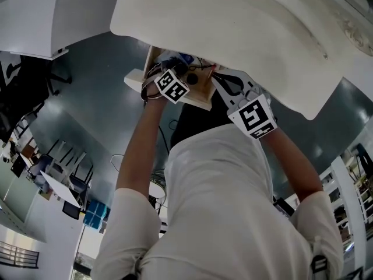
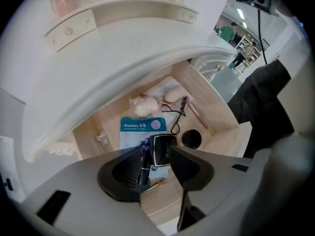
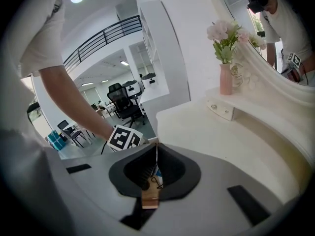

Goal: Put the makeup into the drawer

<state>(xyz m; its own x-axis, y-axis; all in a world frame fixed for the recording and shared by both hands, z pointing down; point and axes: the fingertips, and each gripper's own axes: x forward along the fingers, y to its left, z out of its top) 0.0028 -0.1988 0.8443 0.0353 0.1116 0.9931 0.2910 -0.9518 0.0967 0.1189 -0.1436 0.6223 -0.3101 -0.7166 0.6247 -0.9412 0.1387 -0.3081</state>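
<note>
The wooden drawer (image 2: 216,109) stands pulled out under the white vanity top (image 2: 118,68). My left gripper (image 2: 156,154) points straight down into it, jaws wide apart. Between them shows a black gold-rimmed compact (image 2: 162,149), lying on a blue mask packet (image 2: 142,127); the pads do not touch it. Also in the drawer are a pale sponge (image 2: 144,106), an eyelash curler (image 2: 178,113), a pink tube (image 2: 197,113) and a round black jar (image 2: 192,139). My right gripper (image 3: 156,149) hangs over the drawer's right side (image 1: 224,85), fingertips together, nothing held.
A pink vase of flowers (image 3: 226,77) and a small drawer unit (image 3: 224,109) stand at the back of the vanity top (image 3: 236,136), under a mirror. The drawer's white front (image 1: 198,102) juts toward the person's body. Office chairs (image 3: 120,100) stand behind.
</note>
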